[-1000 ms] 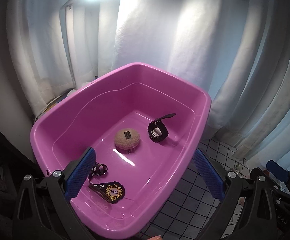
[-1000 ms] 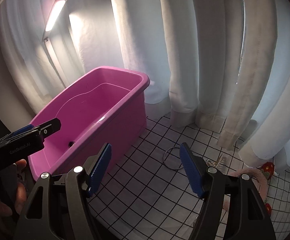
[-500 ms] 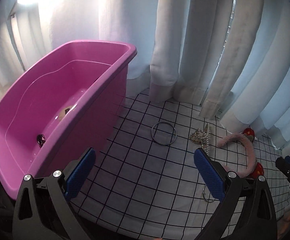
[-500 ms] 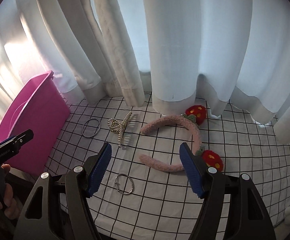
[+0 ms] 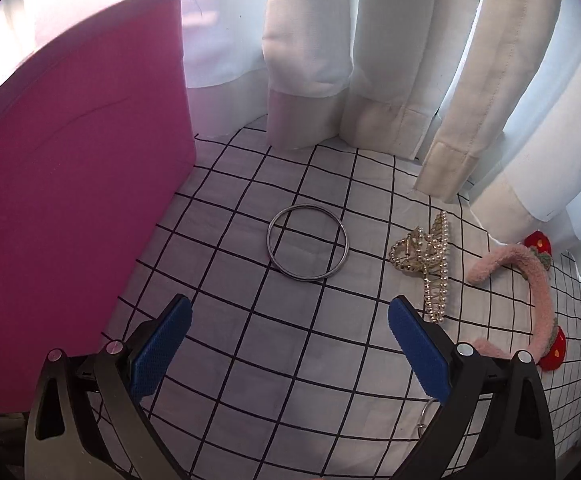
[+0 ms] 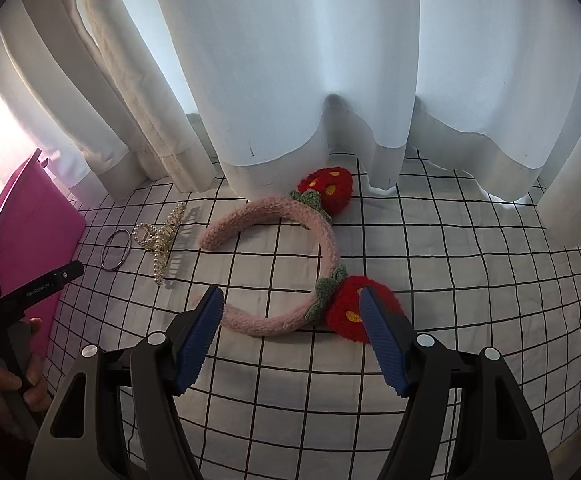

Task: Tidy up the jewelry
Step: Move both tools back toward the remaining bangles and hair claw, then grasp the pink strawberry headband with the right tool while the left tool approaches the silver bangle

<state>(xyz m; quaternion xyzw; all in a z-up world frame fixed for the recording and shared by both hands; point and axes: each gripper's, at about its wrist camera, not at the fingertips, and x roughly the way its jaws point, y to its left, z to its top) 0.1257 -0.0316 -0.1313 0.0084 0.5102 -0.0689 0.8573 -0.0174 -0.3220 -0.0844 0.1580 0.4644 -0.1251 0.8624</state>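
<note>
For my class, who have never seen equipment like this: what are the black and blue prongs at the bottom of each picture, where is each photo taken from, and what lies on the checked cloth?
No robot here: a person holds a two-fingered tool in each hand, and a wide-angle camera on each looks along its blue-padded fingers. One picture comes from the left tool, open and empty, aimed at a metal bangle beside a pink tub. The other comes from the right tool, also open and empty, hovering by a fluffy pink strawberry headband. Between them lies a pearl hair claw. Everything rests on the checked cloth before white curtains.
</note>
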